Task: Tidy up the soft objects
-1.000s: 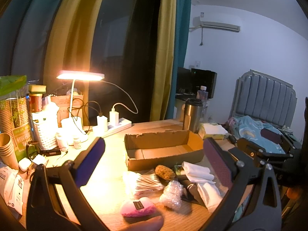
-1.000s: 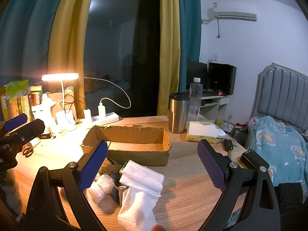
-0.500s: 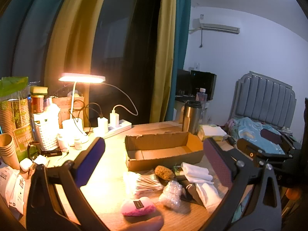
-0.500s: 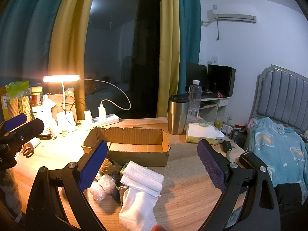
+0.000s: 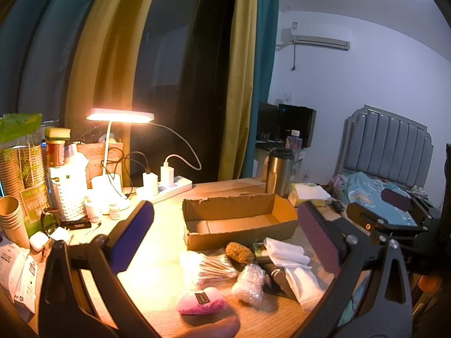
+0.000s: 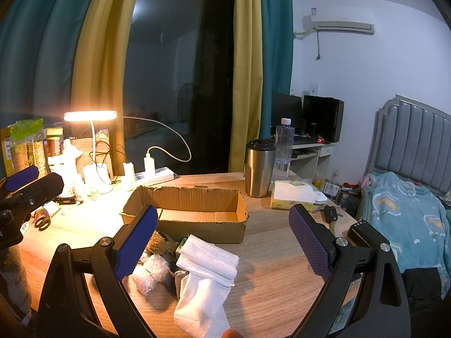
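An open, empty cardboard box (image 5: 239,222) (image 6: 194,211) stands mid-table. In front of it lie soft items: a pink sponge (image 5: 201,304), a bag of cotton swabs (image 5: 208,266), a bubble-wrap wad (image 5: 251,281) (image 6: 150,273), a brown sponge (image 5: 239,252) (image 6: 160,242), and white folded towels (image 5: 290,259) (image 6: 207,276). My left gripper (image 5: 225,242) is open and empty above the pile. My right gripper (image 6: 222,242) is open and empty above the towels.
A lit desk lamp (image 5: 119,118), power strip (image 5: 166,188), white basket (image 5: 69,197) and paper cups (image 5: 11,219) crowd the table's left. A steel tumbler (image 6: 259,169), water bottle (image 6: 283,146), tissue box (image 6: 293,195) and car key (image 6: 329,214) stand right. A bed (image 6: 408,219) lies beyond.
Both grippers have tilted or risen slightly, so the table sits a little lower in view. Nothing on the table has moved.
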`<state>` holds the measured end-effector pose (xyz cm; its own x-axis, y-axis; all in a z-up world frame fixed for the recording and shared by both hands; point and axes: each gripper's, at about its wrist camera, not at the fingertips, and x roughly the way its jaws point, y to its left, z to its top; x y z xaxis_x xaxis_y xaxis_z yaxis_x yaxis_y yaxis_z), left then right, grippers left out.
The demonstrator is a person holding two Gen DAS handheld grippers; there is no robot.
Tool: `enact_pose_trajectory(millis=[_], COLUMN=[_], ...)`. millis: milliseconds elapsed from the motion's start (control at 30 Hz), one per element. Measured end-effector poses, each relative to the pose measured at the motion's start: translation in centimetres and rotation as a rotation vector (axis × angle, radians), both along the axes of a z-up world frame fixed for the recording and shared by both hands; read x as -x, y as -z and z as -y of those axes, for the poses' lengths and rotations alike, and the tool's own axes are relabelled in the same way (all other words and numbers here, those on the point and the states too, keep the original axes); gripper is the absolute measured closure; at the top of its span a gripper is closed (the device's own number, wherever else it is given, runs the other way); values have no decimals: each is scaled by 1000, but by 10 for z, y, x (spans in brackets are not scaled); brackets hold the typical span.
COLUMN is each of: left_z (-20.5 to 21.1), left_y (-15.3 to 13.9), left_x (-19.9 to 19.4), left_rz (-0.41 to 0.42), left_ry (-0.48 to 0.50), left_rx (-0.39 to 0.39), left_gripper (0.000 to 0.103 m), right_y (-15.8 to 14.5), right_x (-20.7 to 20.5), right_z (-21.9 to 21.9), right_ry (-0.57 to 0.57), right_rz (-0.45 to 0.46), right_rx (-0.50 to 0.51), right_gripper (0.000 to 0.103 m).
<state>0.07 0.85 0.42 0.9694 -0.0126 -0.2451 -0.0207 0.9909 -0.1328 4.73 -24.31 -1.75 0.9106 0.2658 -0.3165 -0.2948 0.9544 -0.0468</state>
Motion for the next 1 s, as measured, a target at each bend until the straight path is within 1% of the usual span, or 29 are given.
enact_pose_trajectory(millis=[433,600,767,833,1000], left_z=[0,-1,-3,-3,0], left_y=[1,4,9,13,31], left_x=[-1,-4,-9,-16,-33], left_rz=[-3,-48,-80,-99,-186], left_ry=[-2,10,-12,-30,-16], left_rx=[-3,10,14,2,-12], left_gripper=[0,0,0,0,0], right_y=[-2,-2,-2,0,9], right_x=[3,4,3,1,-10], right_z=[3,5,8,9,7], right_ry=[3,6,8,9,10], right_rz=[-2,-4,-12,-19,-55], right_rx=[3,2,1,1,2], right_gripper=[7,7,7,7,7])
